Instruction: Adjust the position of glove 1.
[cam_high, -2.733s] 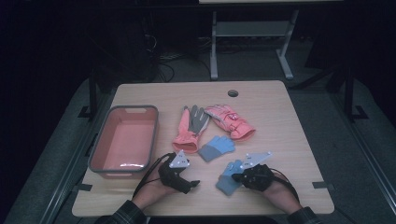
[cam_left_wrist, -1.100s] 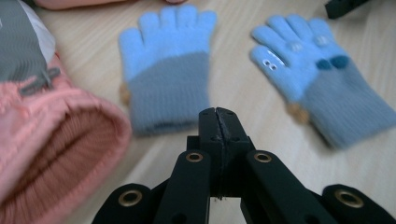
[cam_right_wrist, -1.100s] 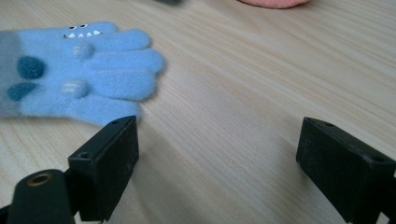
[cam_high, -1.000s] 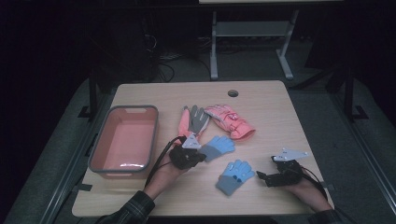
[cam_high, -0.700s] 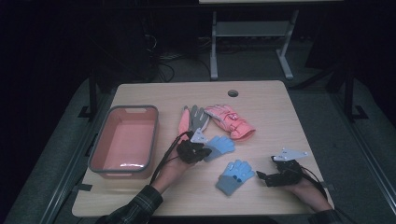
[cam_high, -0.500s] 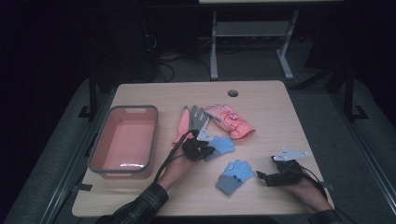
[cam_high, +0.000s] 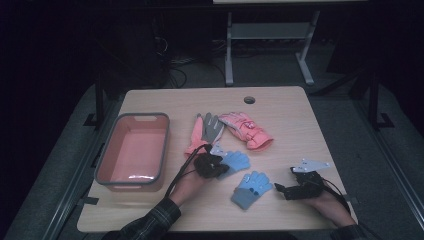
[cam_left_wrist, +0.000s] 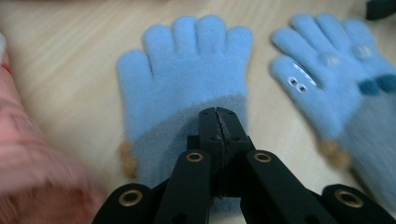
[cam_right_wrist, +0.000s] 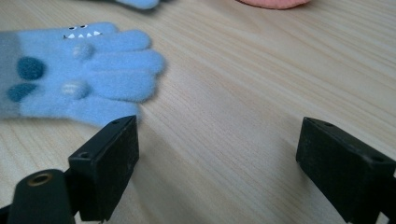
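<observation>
You've got two blue gloves of soft, fuzzy knit: the plain one (cam_left_wrist: 187, 79) and the one with felt-like spots (cam_right_wrist: 70, 74). The pink mitten (cam_high: 247, 130) looks padded and smooth, the grey glove (cam_high: 212, 127) a thin matt cloth. Your table (cam_high: 295, 115) is pale wood-grain laminate, smooth and matt. The bin (cam_high: 132, 150) is pink plastic with a slight gloss. Both grippers' jaws are matt black plastic.

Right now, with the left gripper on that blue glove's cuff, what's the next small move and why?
Probably lift the left gripper slightly: its jaws look shut on the grey cuff of the plain blue glove, which lies flat on the table, and the pink bin sits open beside it.
</observation>
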